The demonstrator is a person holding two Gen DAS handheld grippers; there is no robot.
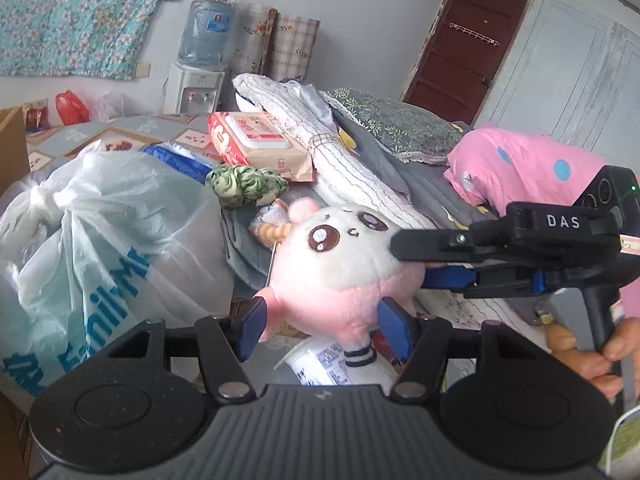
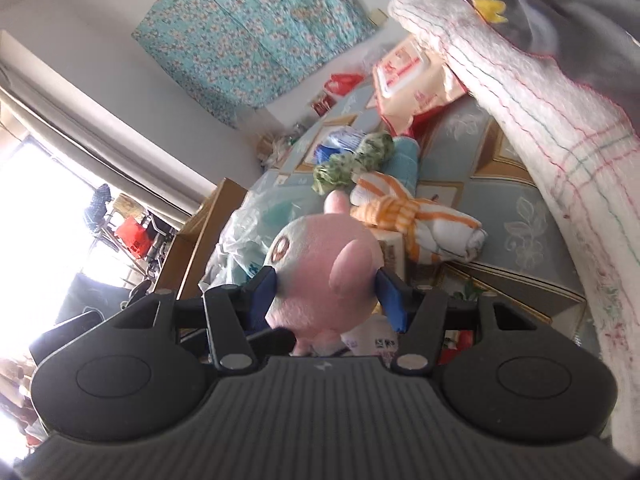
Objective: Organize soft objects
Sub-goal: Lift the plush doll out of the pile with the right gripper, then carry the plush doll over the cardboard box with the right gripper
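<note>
plush toy [image 1: 340,264] fuzzy cloth; bag [image 1: 108,232] glossy thin plastic.

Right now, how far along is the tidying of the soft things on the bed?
Nothing looks sorted yet. In hand: the pink plush toy, with both the left hand-held gripper and right hand-held gripper closed on it. Left: the green knotted cloth and the orange striped towel lie loose on the bed.

A water dispenser [image 1: 195,90] w/ a blue bottle [image 1: 206,28] on top stood by the back wall, next to two rolled mats [image 1: 276,40]. Teal floral cloth [image 1: 76,12] hung on the wall. A wet-wipes pack [image 1: 256,142] lay on the bed near a big white plastic bag [image 1: 108,232] (blue lettering, partly readable). Dark brown door [image 1: 468,48] at rear right; red bag [image 1: 71,108] far left.
</note>
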